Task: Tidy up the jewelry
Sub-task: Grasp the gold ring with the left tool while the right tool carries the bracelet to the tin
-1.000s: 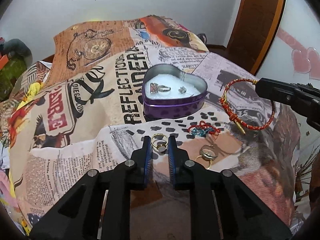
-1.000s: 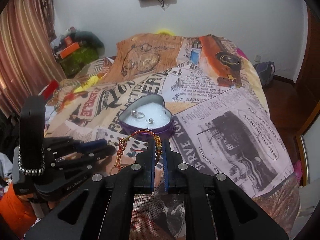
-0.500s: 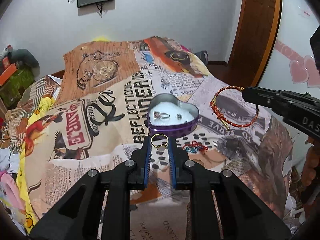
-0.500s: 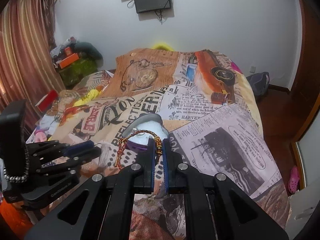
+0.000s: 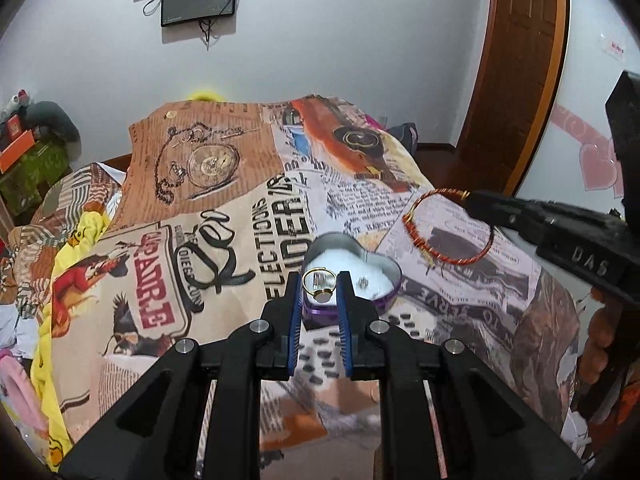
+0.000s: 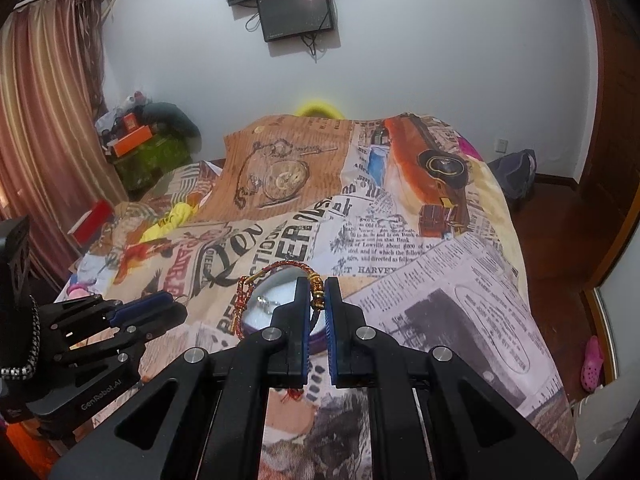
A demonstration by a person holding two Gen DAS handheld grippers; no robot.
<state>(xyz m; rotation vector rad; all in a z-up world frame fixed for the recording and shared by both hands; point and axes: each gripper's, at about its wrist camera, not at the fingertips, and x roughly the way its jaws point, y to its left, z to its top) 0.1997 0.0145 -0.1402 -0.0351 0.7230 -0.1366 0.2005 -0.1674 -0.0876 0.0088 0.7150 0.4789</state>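
A thin gold ring (image 5: 319, 286) stands upright just above the purple heart-shaped tin (image 5: 386, 276); a red-and-gold braided bracelet (image 5: 448, 227) hangs to its right; two small silver pieces (image 5: 363, 281) lie inside.

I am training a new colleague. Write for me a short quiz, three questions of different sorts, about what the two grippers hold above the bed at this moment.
1. True or false: the left gripper holds a gold ring between its fingers.
2. What does the right gripper hold?
A. a silver watch
B. a red and gold bracelet
C. nothing
3. Fill in: the heart-shaped tin on the bedspread has a ______ lining, with small silver pieces lying on it.

Key
1. True; the ring stands upright between the blue pads.
2. B; the jaws are shut on the bracelet near its gold beads, and the loop hangs free in the air.
3. White.
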